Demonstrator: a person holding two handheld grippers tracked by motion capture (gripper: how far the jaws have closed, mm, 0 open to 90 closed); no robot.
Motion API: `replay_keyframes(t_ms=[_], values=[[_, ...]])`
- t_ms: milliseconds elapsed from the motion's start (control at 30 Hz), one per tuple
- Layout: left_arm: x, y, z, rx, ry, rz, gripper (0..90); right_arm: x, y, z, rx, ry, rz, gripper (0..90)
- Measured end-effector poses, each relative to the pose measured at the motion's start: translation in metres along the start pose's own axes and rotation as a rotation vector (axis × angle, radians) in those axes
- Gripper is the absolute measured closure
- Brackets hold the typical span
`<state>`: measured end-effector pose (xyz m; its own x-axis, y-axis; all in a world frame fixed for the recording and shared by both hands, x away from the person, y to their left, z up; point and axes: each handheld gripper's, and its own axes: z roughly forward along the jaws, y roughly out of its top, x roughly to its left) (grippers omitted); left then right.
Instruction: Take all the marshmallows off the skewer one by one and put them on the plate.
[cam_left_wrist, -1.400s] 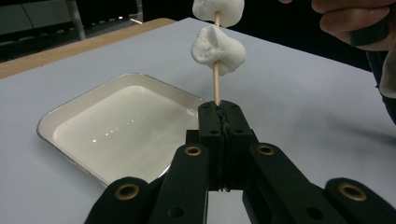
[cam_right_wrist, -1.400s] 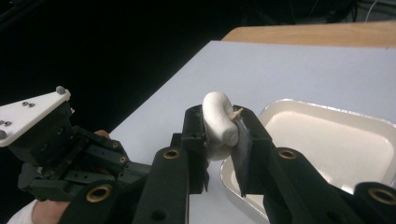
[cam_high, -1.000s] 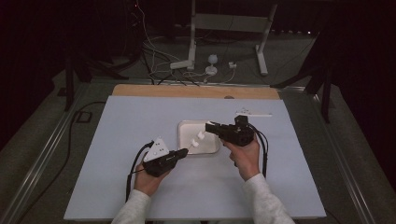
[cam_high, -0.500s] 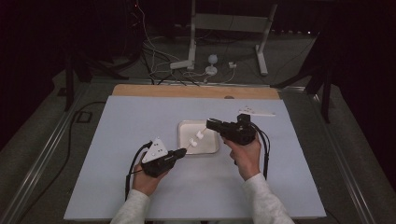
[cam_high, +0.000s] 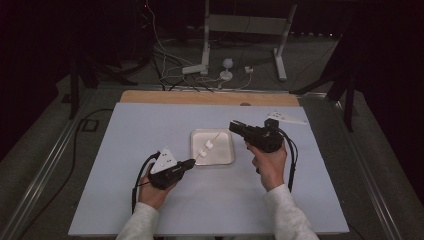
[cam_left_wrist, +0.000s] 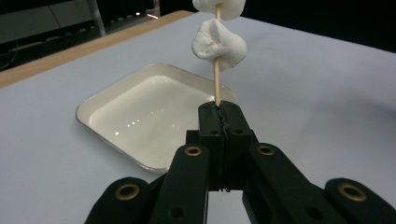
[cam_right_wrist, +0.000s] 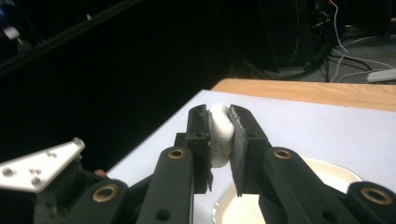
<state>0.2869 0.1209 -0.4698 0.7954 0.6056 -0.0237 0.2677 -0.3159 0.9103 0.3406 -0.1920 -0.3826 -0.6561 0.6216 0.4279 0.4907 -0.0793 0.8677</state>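
While the left claw (cam_left_wrist: 219, 108) clamps a wooden skewer (cam_left_wrist: 216, 79) carrying two marshmallows (cam_left_wrist: 218, 40) above a white tray (cam_high: 226, 157) on the table (cam_high: 125, 135), the right claw (cam_right_wrist: 219, 119) pinches a third marshmallow (cam_right_wrist: 220, 133) near the tray's far right corner.

Quick head count on the table

Three marshmallows: two on the skewer (cam_left_wrist: 216, 79) (lower one (cam_left_wrist: 218, 42), upper one (cam_left_wrist: 219, 7)), a third (cam_right_wrist: 220, 133) squeezed between the right gripper's (cam_right_wrist: 219, 116) jaws. One skewer, one tray (cam_high: 220, 157), two grippers counting the left gripper (cam_left_wrist: 223, 109), and two hands.
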Motion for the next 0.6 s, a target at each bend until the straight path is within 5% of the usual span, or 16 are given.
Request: replay_keyframes(t_ms=[233,600], values=[[0.001,-0.001,0.002,-0.009,0.01,-0.033,90.0,-0.006,-0.01,0.012,0.055,-0.044,-0.017,78.1],[0.011,-0.004,-0.004,-0.042,0.031,-0.099,90.0,-0.02,-0.035,0.056,0.239,-0.17,-0.1,76.5]])
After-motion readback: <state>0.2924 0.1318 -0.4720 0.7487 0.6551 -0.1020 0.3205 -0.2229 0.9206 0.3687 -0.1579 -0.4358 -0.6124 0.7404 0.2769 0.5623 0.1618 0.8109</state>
